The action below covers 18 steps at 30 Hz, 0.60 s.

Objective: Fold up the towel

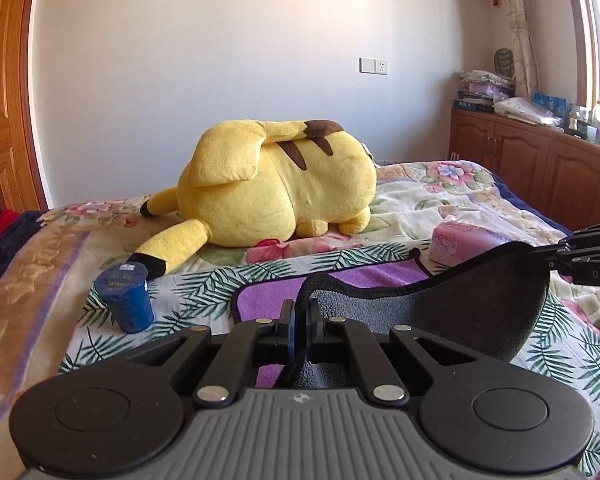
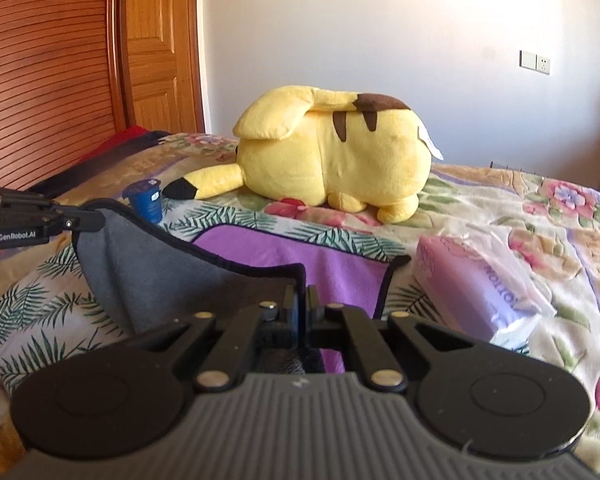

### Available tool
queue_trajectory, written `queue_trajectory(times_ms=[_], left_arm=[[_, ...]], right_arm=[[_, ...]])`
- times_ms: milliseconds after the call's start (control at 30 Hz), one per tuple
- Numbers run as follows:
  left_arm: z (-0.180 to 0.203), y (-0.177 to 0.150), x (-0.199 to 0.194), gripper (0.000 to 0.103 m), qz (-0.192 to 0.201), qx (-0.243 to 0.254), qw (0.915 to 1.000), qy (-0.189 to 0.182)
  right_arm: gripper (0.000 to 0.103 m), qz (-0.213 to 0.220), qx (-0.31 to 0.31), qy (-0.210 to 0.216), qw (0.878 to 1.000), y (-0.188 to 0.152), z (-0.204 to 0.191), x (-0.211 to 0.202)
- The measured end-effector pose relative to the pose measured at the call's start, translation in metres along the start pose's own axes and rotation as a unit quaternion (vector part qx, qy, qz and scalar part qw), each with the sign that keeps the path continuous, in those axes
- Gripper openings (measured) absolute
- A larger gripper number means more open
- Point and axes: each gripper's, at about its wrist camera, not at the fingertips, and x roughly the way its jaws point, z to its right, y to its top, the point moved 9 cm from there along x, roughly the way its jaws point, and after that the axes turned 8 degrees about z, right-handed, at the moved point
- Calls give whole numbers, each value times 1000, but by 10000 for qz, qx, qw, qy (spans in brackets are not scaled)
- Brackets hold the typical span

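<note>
The towel is grey on one side and purple on the other, with a black hem. It lies on the bed, its near edge lifted. My left gripper is shut on the near left corner. My right gripper is shut on the near right corner. The lifted edge hangs slack between them, grey side towards me. The purple side lies flat behind. Each gripper shows in the other's view, the right one and the left one.
A large yellow plush toy lies on the floral bedspread behind the towel. A blue cup stands at the towel's left. A pink tissue pack lies at its right. A wooden cabinet stands far right.
</note>
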Motion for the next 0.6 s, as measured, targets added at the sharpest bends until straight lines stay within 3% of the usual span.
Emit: queue_trajectory(times_ms=[600], left_arm=[[-13,35,39,0,162,199,9996,110]], right_arm=[[3,343,13,-189,9992,42,23,39]])
